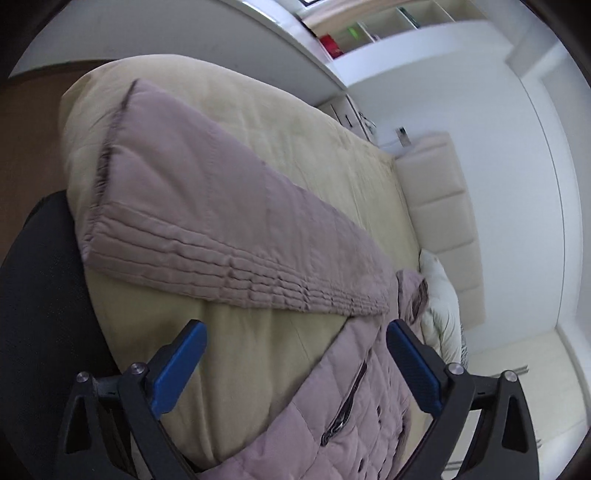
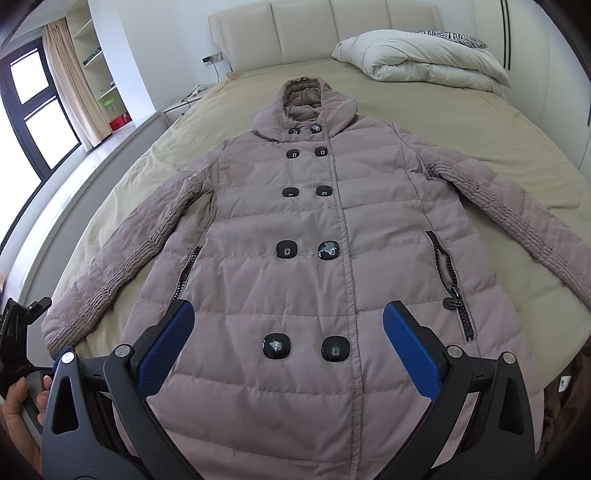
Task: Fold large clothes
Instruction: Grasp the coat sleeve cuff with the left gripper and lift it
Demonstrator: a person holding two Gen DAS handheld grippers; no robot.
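Here we go: the mauve quilted coat (image 2: 295,229) lies flat and face up on the tan bed (image 2: 461,122), buttoned, hood (image 2: 303,99) toward the headboard (image 2: 325,33), both sleeves spread out to the sides. My right gripper (image 2: 288,334) hangs over the hem area with its blue pads parted wide, nothing between them. My left gripper (image 1: 295,354) is wide apart too, empty, sitting low by the coat's edge, with the left sleeve (image 1: 207,206) stretching across its view. I judge nothing is folded yet, so the first move looks like bringing a sleeve in over the chest. To do it well, I'd take the left sleeve near the cuff (image 1: 110,147), pinching the quilted fabric fully between the pads and not just skimming the top layer, because this padding is slick and puffy and could slide out. Then lift only enough to clear the body and lay it straight across, so the shoulder seam turns cleanly. The white duvet (image 2: 424,59) sits well apart by the headboard, no obstacle. The zip pocket (image 2: 450,280) lies open; I'd keep the pads off it.
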